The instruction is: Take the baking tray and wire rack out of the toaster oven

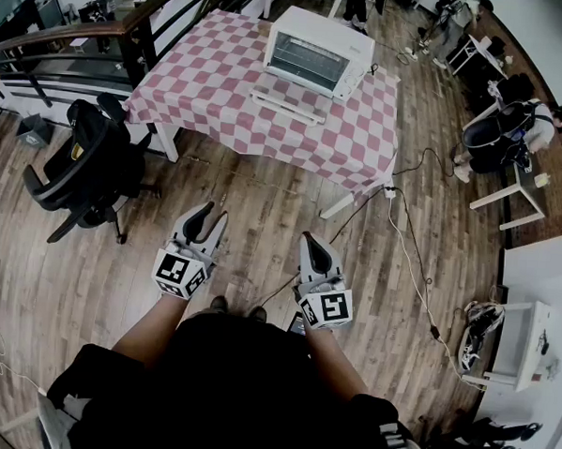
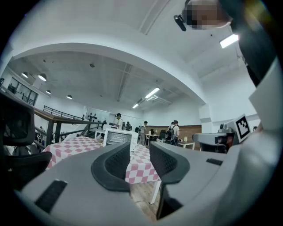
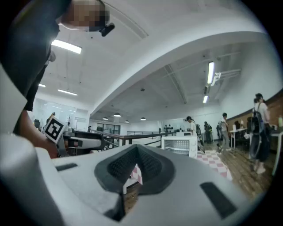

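Observation:
A white toaster oven [image 1: 318, 50] stands at the far side of a table with a red-and-white checked cloth [image 1: 213, 84]. A white flap [image 1: 287, 105] lies flat in front of it, apparently its lowered door. Wire lines show inside; I cannot make out the tray. Both grippers hover over the wooden floor, well short of the table and pointing at it. My left gripper [image 1: 214, 215] is open with nothing between its jaws. My right gripper [image 1: 310, 237] is shut and empty. The oven [image 2: 118, 137] shows far off past the left jaws, and the same oven [image 3: 179, 145] past the right ones.
A black office chair [image 1: 87, 162] stands left of my path, near the table's left corner. A cable [image 1: 407, 244] runs across the floor from the table's right corner. A seated person [image 1: 512, 123] and white side tables [image 1: 514, 344] are at the right. A railing [image 1: 74, 53] runs behind the chair.

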The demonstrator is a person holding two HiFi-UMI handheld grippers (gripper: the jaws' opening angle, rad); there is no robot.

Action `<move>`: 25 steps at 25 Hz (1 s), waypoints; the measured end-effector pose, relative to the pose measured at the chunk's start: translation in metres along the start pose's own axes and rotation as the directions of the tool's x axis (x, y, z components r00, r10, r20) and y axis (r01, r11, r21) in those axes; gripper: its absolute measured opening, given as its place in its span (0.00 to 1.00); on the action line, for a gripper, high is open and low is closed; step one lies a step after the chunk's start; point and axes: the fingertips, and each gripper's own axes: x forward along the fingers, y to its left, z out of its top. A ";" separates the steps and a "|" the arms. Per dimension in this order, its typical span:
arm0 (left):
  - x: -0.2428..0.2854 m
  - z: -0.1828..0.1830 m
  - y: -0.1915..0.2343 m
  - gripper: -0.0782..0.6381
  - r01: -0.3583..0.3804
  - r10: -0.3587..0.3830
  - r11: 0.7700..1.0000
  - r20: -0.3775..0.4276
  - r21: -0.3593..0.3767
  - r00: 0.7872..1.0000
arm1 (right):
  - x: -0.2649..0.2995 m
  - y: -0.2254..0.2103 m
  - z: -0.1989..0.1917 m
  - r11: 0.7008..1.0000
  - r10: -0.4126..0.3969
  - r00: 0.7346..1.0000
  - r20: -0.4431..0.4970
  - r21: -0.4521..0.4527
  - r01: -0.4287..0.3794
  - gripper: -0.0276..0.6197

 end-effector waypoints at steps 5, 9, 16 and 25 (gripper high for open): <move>0.003 -0.003 -0.025 0.28 -0.026 0.026 1.000 -0.001 -0.006 1.000 | -0.021 -0.028 -0.017 1.000 -0.007 0.998 -0.057 0.011 0.007 0.05; -0.001 -0.006 -0.041 0.28 -0.023 0.023 1.000 -0.017 0.005 1.000 | -0.037 -0.035 -0.019 1.000 -0.003 0.998 -0.060 0.027 0.005 0.05; -0.002 -0.004 -0.067 0.28 -0.009 0.009 1.000 -0.013 -0.005 1.000 | -0.061 -0.047 -0.001 1.000 0.028 0.999 -0.020 0.005 -0.028 0.05; 0.000 -0.012 -0.093 0.27 -0.007 0.006 1.000 -0.022 -0.006 1.000 | -0.092 -0.079 0.000 1.000 0.008 1.000 -0.017 0.000 -0.008 0.05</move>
